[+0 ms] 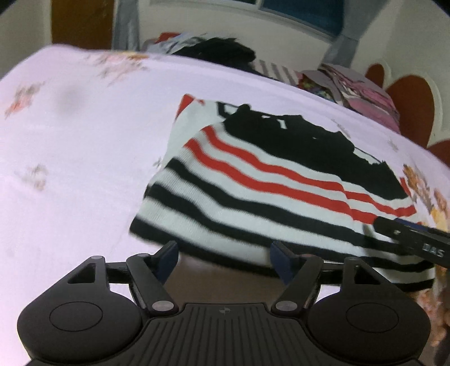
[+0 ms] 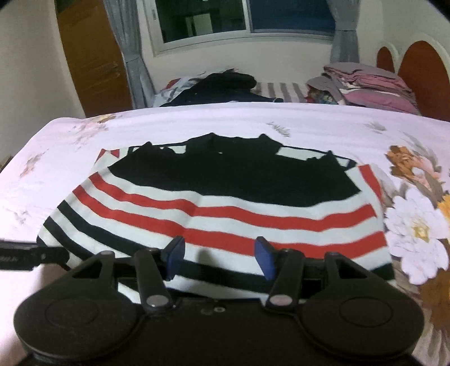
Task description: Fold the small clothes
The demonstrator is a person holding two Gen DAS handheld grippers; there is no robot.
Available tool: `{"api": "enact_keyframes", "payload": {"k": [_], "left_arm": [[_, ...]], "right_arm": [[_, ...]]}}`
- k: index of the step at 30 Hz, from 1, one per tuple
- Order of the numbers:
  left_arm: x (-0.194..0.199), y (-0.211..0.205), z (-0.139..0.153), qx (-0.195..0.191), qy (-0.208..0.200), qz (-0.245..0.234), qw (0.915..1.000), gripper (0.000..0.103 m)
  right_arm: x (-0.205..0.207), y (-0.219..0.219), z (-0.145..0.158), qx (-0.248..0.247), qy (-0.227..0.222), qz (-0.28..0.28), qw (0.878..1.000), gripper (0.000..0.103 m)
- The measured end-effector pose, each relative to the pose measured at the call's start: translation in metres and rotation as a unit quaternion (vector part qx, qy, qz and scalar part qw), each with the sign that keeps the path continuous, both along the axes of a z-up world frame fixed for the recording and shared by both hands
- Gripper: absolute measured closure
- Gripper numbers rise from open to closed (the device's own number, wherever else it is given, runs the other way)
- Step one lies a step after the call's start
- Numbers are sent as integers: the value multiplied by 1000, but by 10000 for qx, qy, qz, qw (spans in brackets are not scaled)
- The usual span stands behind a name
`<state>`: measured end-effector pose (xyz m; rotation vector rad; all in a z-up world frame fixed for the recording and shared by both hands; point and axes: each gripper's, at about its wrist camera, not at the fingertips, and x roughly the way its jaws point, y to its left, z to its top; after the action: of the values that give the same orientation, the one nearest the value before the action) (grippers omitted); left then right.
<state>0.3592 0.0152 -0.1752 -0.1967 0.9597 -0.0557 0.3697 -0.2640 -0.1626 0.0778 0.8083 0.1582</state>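
Floral bedsheet [image 2: 197, 121] carries striped shirt [image 2: 213, 214], both hand-held grippers spread.

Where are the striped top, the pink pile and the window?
Striped top [image 2: 225, 222], right wrist view, red stripe.
Pink pile [image 2: 374, 90], right wrist view, folded stack's middle.
Window [image 2: 202, 19], right wrist view, left pane.
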Motion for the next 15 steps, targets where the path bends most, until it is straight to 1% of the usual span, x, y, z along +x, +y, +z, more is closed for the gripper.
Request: {"api": "enact_keyframes", "payload": {"k": [2,4,5,7,11,12,13,15], "left_arm": [[-8,10,-4,-267,73,150,9995,30],[-13,20,-11,-635,125,323,9974,21],[-15,24,-15,-800,121,412,9959,20],[-14,31,-24,-1179,93,513,9917,18],[2,37,-43,-1641,176,600,9845,18],[6,39,-48,-1777,144,658,9818,17],[8,41,-50,-1906,28,707,9791,16],[17,44,-54,-2129,-71,767,9740,15]], "right_arm": [[3,3,-1,24,20,35,10000,49],[3,7,-2,34,24,91,10000,49],[4,10,-3,3,20,115,9999,49],[5,13,-6,-39,47,92,9999,49],[10,18,-11,-99,121,-63,9999,49],[11,20,-9,-138,89,-106,9998,49],[13,22,-8,-178,52,-114,9998,49],[19,26,-5,-278,0,-146,9995,49]]}}
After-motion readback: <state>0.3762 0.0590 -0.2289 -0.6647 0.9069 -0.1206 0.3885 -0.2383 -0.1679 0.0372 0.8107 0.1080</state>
